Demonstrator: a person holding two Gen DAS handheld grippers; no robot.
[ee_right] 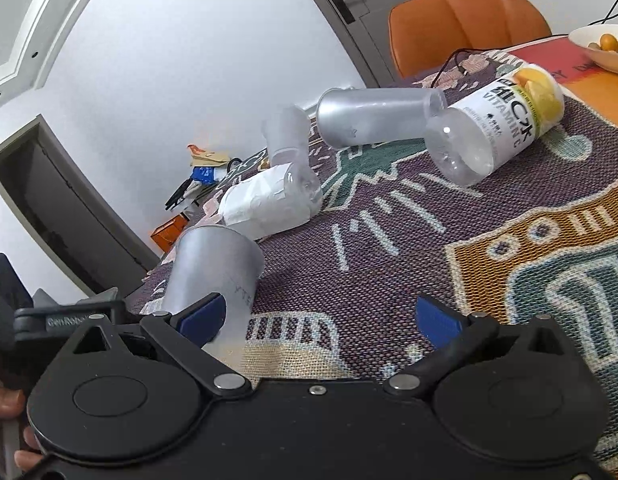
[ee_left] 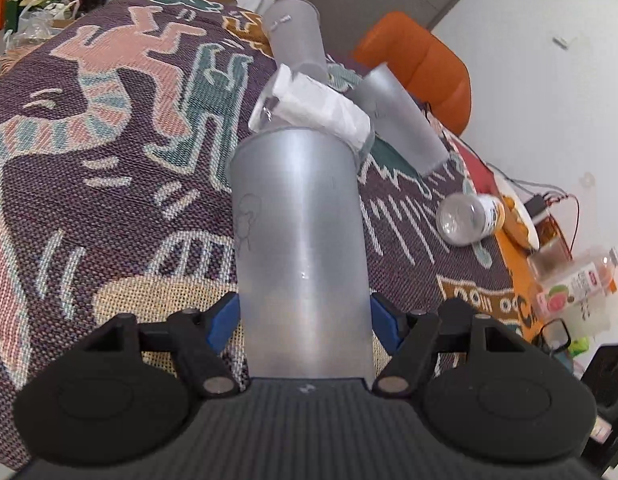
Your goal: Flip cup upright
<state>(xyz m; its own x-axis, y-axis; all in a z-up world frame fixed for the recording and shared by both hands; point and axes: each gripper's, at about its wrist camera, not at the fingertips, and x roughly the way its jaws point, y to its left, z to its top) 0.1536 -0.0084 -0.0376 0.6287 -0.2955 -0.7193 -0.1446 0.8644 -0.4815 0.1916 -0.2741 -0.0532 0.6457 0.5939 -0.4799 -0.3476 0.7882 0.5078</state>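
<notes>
Item: frosted grey cup point(ee_left: 299, 248), held between the blue pads of the left gripper point(ee_left: 305, 320), its closed base pointing away from the camera over the patterned tablecloth point(ee_left: 89, 168). In the right wrist view the same cup point(ee_right: 215, 268) tilts just beside the right gripper's left pad, low over the cloth.

Handling note: the turn looks partly done. Rotate the wrist smoothly until the open mouth faces up, lower the base flat onto the cloth, and release only once it stands; the thin wall probably buckles if squeezed harder.

Tongs: left gripper clenched on the cup's lower body, both pads touching its sides. Right gripper point(ee_right: 325, 316) spread wide, holding nothing.

Surroundings: a paper-wrapped cup point(ee_left: 321, 106) and two more frosted cups point(ee_left: 405, 120) lying beyond; a vitamin bottle point(ee_right: 497, 120) on its side; an orange chair point(ee_right: 465, 16) behind.
</notes>
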